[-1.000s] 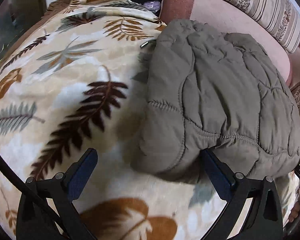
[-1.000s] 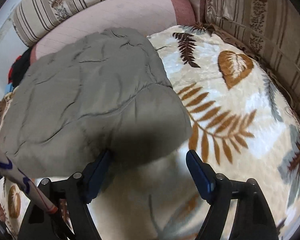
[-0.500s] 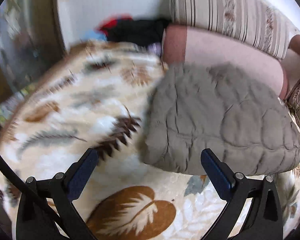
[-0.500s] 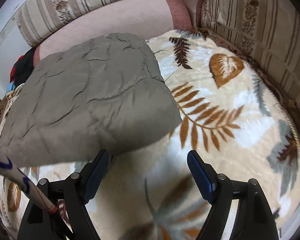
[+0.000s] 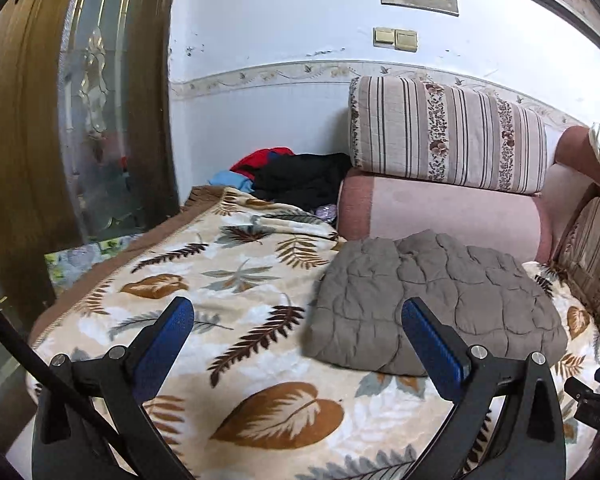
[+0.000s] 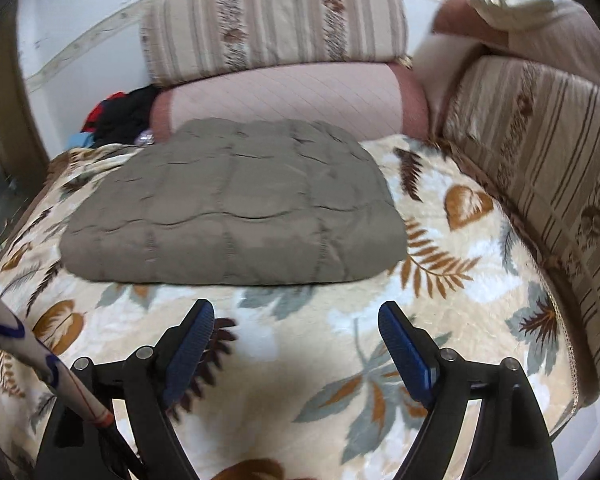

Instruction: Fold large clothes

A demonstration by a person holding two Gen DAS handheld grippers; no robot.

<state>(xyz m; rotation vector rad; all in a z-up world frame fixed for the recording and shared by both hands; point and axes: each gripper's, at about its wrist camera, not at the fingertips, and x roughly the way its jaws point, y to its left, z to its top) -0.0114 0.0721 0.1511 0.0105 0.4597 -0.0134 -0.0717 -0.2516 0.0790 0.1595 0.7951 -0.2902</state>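
Observation:
A grey-brown quilted jacket [image 5: 432,300] [image 6: 236,208] lies folded into a thick rectangle on the leaf-patterned blanket [image 5: 236,280] [image 6: 472,292]. My left gripper [image 5: 296,316] hangs above the blanket, short and left of the jacket, jaws wide apart with nothing between them. My right gripper [image 6: 296,316] stands back from the jacket's near edge; its jaws are still opening and hold nothing. Neither gripper touches the jacket.
A pink bolster [image 5: 452,212] [image 6: 292,96] and striped cushions [image 5: 444,136] [image 6: 540,168] border the blanket at the back and right. Dark, red and blue clothes [image 5: 292,176] are piled in the far left corner. A wooden door with glass [image 5: 80,100] stands at left.
Both grippers have pulled back and risen away from the jacket, which was at their fingertips before. The left view has tilted up to show the wall and door. The jacket stays folded.

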